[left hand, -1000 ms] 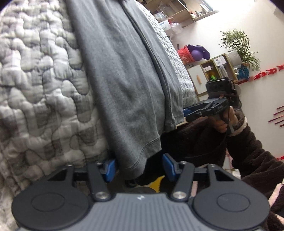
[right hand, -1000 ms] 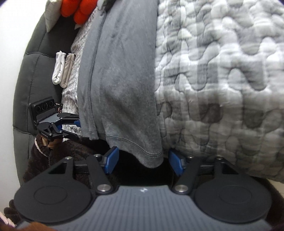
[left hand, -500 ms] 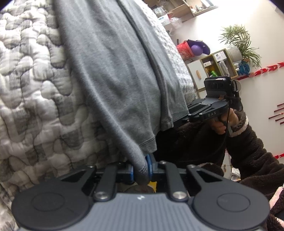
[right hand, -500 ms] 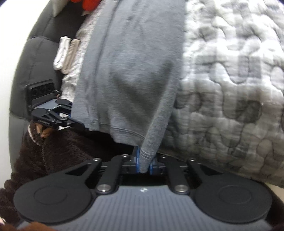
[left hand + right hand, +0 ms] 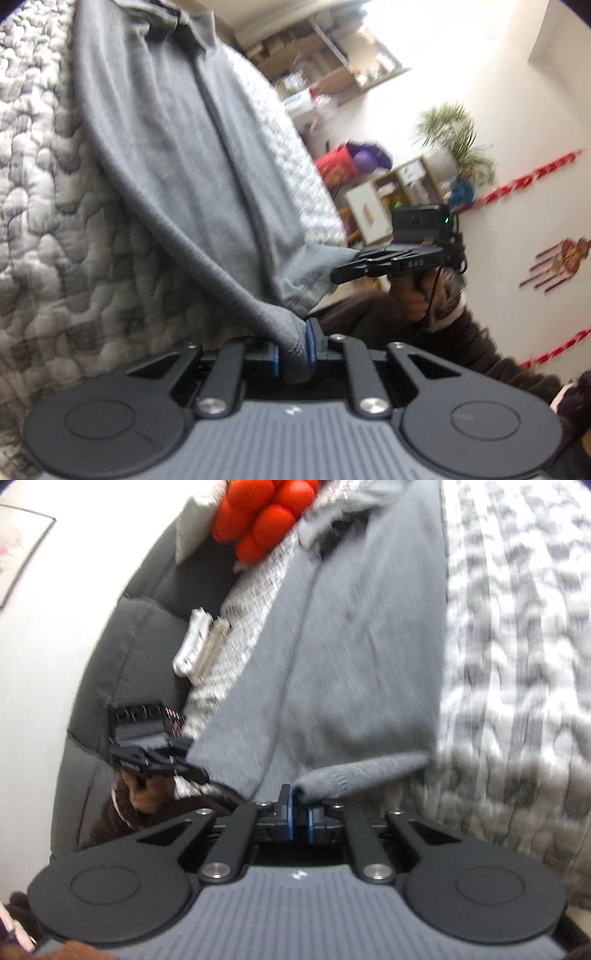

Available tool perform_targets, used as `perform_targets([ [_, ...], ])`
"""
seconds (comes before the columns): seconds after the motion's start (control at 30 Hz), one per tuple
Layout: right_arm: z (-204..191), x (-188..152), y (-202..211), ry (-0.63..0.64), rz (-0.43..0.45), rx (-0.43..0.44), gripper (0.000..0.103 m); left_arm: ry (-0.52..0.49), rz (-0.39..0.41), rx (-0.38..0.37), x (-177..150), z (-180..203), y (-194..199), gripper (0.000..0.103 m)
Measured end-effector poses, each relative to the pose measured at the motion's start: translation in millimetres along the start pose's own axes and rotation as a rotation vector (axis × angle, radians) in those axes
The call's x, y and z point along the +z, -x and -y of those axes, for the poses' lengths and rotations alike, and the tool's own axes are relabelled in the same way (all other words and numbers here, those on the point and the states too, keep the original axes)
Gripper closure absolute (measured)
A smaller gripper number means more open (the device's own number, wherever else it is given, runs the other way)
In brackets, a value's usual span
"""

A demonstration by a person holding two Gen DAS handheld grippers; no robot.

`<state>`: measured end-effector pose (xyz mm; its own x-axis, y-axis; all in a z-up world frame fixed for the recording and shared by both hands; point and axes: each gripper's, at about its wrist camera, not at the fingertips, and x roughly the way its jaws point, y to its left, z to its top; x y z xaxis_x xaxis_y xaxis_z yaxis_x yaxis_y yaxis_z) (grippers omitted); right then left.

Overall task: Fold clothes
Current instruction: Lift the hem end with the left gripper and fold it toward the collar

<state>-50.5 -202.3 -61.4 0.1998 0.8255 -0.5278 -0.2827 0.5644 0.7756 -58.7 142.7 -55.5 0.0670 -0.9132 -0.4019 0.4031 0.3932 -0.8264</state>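
A grey sweatshirt (image 5: 177, 155) lies lengthwise on a quilted grey-white bedspread (image 5: 48, 229). My left gripper (image 5: 293, 349) is shut on one bottom hem corner, the cloth bunched between its blue pads. My right gripper (image 5: 300, 814) is shut on the other hem corner of the sweatshirt (image 5: 354, 657), which is lifted and rolled over to the right. Each gripper shows in the other's view: the right one (image 5: 369, 264) holds the hem at mid-right, the left one (image 5: 173, 764) at mid-left.
A dark padded headboard (image 5: 122, 657), folded white cloths (image 5: 199, 650) and a red plush (image 5: 258, 520) lie at the bed's far side. Shelves (image 5: 402, 192), a plant (image 5: 454, 147) and a red basket (image 5: 336, 164) stand by the wall. The quilt (image 5: 517, 664) spreads on the right.
Both grippers went from open around the hem to shut on its corners, then lifted the hem up off the bed edge and toward the sweatshirt's body.
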Motion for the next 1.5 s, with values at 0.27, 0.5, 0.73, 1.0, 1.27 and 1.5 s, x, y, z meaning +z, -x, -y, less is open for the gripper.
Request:
perform_targets([
  [0.27,1,36,-1,-0.026,0.122,-0.014,0.097,0.167,0.248,-0.028,12,-12,10,0.089],
  [0.5,10,65,-6,-0.055,0.205,-0.053,0.097,0.357,0.391,0.103,30,-30,7,0.089],
  [0.73,38,60,-7,-0.116,0.256,-0.051,0.087,0.398,0.463,0.176,30,-33,-1,0.057],
  [1.0,42,50,12,-0.100,0.277,-0.064,0.050,0.313,0.554,0.288,22,-15,10,0.052],
  [1.27,38,42,1,-0.075,0.194,-0.080,0.061,0.186,0.571,0.466,23,-20,33,0.053],
  [1.5,31,36,-2,-0.037,0.165,-0.084,0.066,0.075,0.521,0.532,12,-15,32,0.053],
])
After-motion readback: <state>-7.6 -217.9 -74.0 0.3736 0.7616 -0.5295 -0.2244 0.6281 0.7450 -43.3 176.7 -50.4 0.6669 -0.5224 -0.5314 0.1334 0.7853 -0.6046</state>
